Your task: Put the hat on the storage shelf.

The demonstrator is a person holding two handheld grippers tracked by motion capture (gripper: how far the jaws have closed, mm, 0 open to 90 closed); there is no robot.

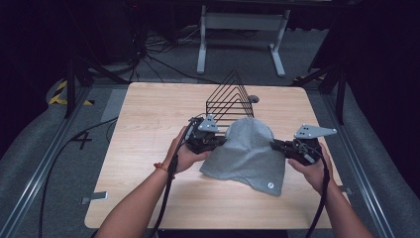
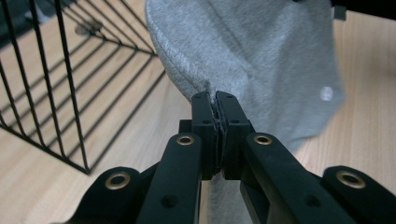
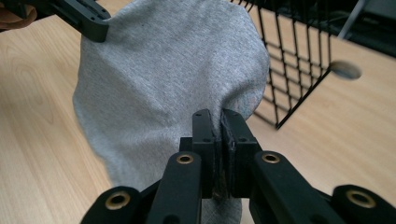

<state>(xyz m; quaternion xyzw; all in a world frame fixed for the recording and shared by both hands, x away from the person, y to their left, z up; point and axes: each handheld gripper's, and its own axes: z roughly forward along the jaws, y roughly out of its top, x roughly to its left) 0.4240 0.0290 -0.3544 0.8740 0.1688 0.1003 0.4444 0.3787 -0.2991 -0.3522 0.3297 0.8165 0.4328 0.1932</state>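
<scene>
On the pale wooden worktop [image 1: 143, 148], the largest thing in play is a grey knitted garment [image 1: 247, 153], lifted at its upper part and draping down toward the near edge, its lower hem lying on the wood with a small white round mark near one corner. It sits at the middle of the worktop, between the two hands. Just behind it, toward the far edge, stands a black wire rack [image 1: 229, 99] with triangular dividers, its near side just beside the cloth's raised top. The left tongs [image 1: 218, 141] are closed on the garment's left edge; in the left gripper view the jaws are pressed together with a fold of grey fabric [image 2: 243, 56] pinched between them, the wire rack [image 2: 56, 79] off to one side. The right tongs [image 1: 274, 145] are likewise clamped on the opposite edge, the fabric [image 3: 173, 70] caught between the closed jaws in the right gripper view.
</scene>
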